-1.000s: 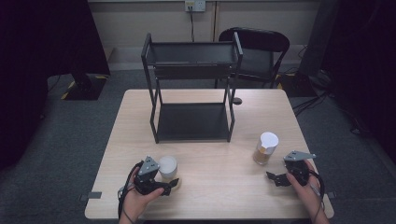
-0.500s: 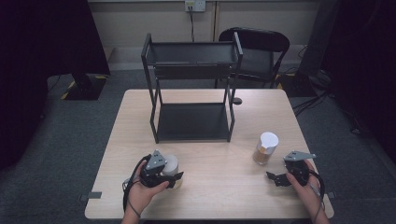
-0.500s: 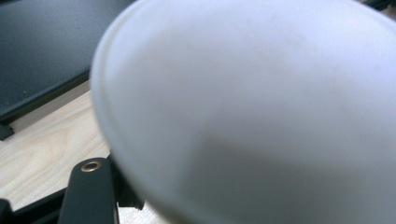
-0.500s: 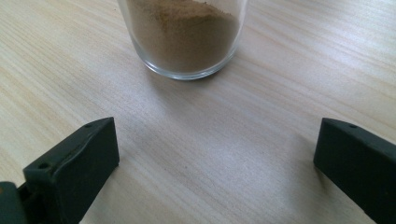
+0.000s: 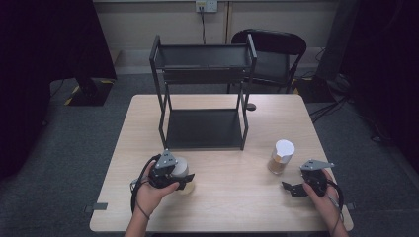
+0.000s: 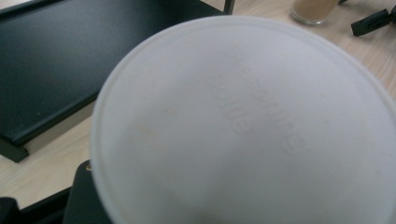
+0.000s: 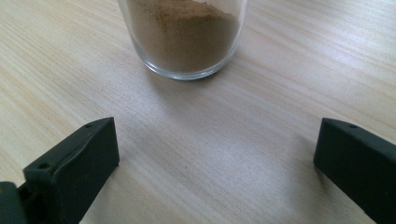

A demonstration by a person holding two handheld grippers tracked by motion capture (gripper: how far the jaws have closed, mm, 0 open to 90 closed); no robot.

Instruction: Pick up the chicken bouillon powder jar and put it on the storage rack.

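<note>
Sitting at the centre of the high view is a pale wooden counter (image 5: 237,197), with a black two-tier rack (image 5: 203,94) occupying its 12 o'clock portion. A white-lidded jar (image 5: 180,168) is standing toward 7 o'clock, and the left gripper (image 5: 184,180) is reaching around its body; whether the jaws are actually pressing on it cannot be told from above. A second jar of brown powder (image 5: 280,157) is standing toward 4 o'clock, with the right gripper (image 5: 292,188) lying just beyond it at 5 o'clock, apart from the glass.

Showing in the left gripper view is the first jar's white lid (image 6: 243,126), blurred and very close, with faint raised lettering. The rack's lower shelf (image 6: 51,70) is lying at 10 o'clock, and the powder jar's base (image 6: 314,11) is peeking in at 1 o'clock. The jaws' state cannot be told.

Showing in the right gripper view is the powder jar's glass base (image 7: 183,37) at 12 o'clock, with the jaws standing wide at 8 and 4 o'clock, holding nothing.

Handling, as judged: both jars are probably rigid, smooth, breakable and moderately heavy; taking hold across the mid-body, below the lid, looks safest.
</note>
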